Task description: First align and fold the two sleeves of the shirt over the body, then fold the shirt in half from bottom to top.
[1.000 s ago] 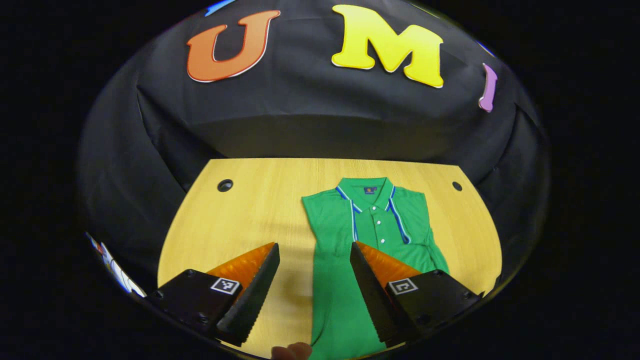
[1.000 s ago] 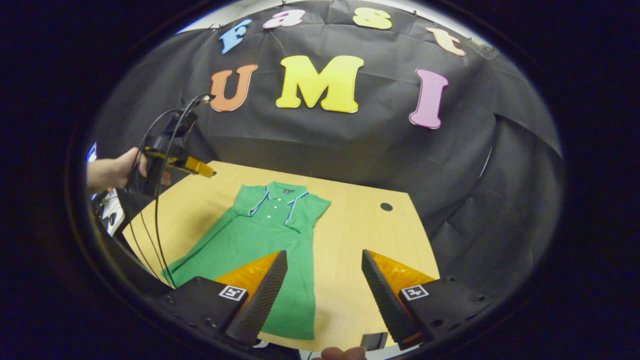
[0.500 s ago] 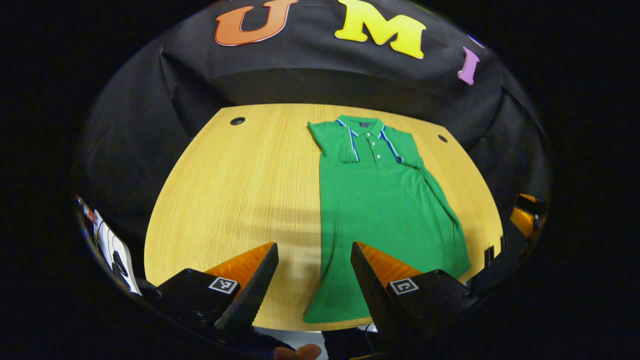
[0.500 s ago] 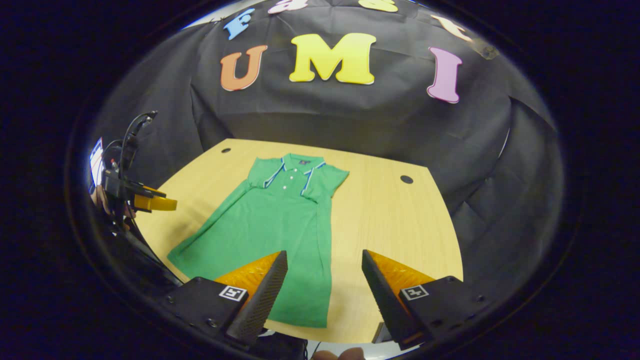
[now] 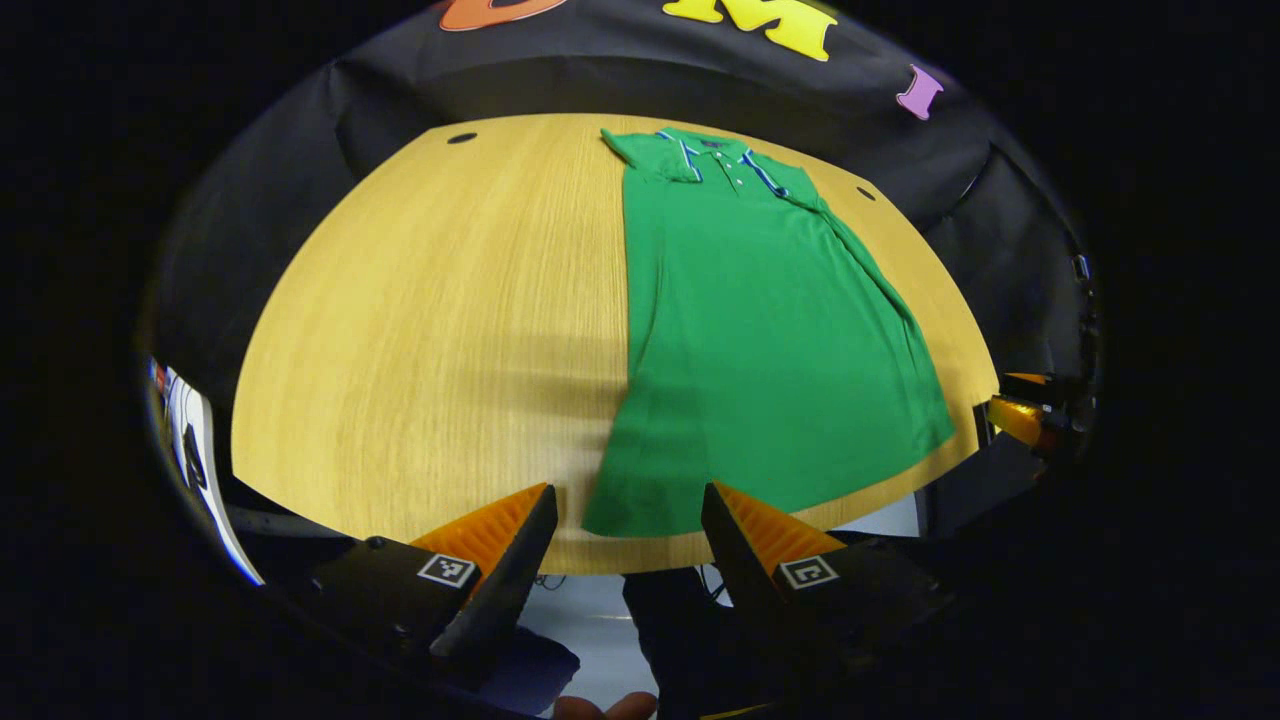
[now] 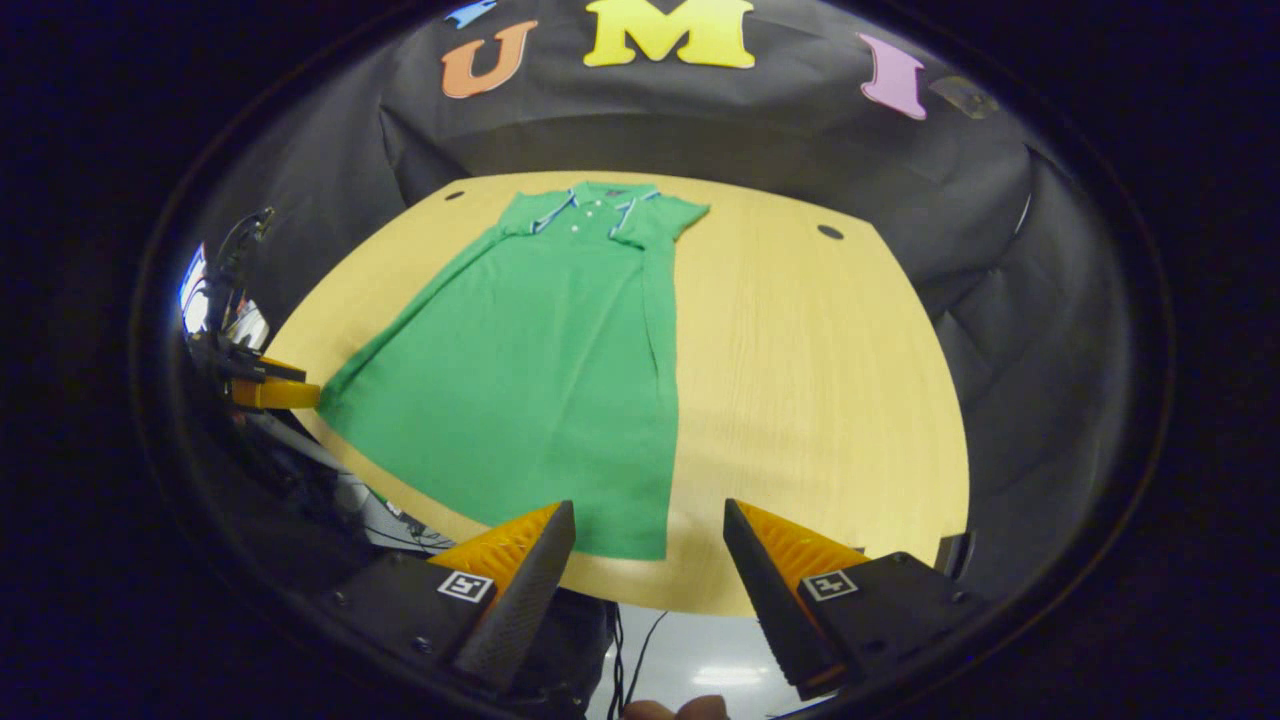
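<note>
The green shirt [image 5: 770,330] is lying flat on the wooden surface [image 5: 430,330], collar at the far edge, both sleeves folded over the body. The left gripper [image 5: 625,525] and right gripper [image 6: 648,540] are hovering off the near edge, jaws spread and holding nothing. Their tips are partly hiding the hem.

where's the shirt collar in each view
Left gripper view: the collar sits at the top, right of centre, at the far end of the green shirt.
Right gripper view: the collar sits at the top, left of centre.
Shared landmark: the table's dark hole, right of the collar.
</note>
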`<state>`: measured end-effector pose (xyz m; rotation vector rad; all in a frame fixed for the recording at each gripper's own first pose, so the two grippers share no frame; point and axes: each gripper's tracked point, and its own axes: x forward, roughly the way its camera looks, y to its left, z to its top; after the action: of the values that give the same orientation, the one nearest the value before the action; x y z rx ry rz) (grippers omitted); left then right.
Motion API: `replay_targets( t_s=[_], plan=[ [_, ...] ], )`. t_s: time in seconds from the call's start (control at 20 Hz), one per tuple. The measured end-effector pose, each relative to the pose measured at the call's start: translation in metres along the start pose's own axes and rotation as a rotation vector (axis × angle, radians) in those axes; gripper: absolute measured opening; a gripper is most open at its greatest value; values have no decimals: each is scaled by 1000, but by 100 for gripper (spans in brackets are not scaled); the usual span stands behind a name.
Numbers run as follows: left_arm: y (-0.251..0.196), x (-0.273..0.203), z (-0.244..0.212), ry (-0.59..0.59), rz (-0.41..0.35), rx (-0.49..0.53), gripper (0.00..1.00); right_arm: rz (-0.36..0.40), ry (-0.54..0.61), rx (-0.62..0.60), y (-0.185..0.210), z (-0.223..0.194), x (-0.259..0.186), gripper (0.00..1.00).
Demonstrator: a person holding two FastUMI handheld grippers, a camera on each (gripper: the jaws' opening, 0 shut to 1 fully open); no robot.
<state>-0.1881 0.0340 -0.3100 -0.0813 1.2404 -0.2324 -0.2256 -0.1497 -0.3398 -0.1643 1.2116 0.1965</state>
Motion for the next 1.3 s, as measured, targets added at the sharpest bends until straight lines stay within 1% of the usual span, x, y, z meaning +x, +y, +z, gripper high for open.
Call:
replay_targets(
  t_s=[0.05, 0.1, 0.15, 0.2, 0.25, 0.3, 0.35, 0.4, 0.55, 0.6, 0.65, 0.7, 0.85, 1.0, 1.1, 1.2, 1.25, 1.3],
  plan=[
    [0, 5, -3, 10, -4, 8, 94, -7, 21, 11, -2, -5, 5, 91],
    [4, 10, -7, 22, 7, 14, 94, -10, 43, 24, -4, -9, 10, 91],
    [7, 12, -9, 30, 17, 14, 94, -7, 61, 36, -4, -12, 15, 96],
    [10, 15, -9, 37, 23, 11, 94, -1, 81, 45, -3, -14, 19, 96],
    [12, 16, -11, 46, 32, 9, 94, 3, 104, 49, -2, -18, 22, 91],
    [14, 16, -10, 51, 39, 5, 94, 6, 120, 56, -2, -20, 25, 96],
    [15, 15, -11, 54, 38, 1, 94, 8, 135, 66, -1, -21, 29, 96],
    [16, 16, -14, 62, 43, -1, 94, 10, 149, 75, 0, -23, 32, 91],
    [17, 19, -13, 74, 51, 11, 94, 11, 183, 74, 3, -30, 37, 91],
    [17, 20, -13, 78, 59, 11, 94, 10, 194, 68, 5, -30, 41, 96],
    [19, 20, -13, 85, 73, 11, 94, 3, 205, 64, 5, -32, 43, 90],
    [20, 20, -12, 93, 87, 13, 93, 1, 212, 65, 7, -31, 46, 95],
    [19, 23, -13, 120, 132, 33, 93, -12, 231, 57, 8, -34, 53, 96],
    [18, 24, -11, 134, 138, 26, 93, -17, 243, 54, 12, -32, 55, 96],
    [16, 26, -12, 176, 139, 40, 94, -19, 254, 60, 12, -34, 54, 96],
    [17, 25, -13, 213, 145, 12, 95, -15, 268, 52, 13, -35, 57, 96],
    [14, 24, -14, 221, 141, 8, 100, -13, 272, 51, 15, -33, 57, 80],
    [11, 24, -15, 220, 134, 25, 88, -14, 275, 45, 16, -34, 58, 65]
  ],
)
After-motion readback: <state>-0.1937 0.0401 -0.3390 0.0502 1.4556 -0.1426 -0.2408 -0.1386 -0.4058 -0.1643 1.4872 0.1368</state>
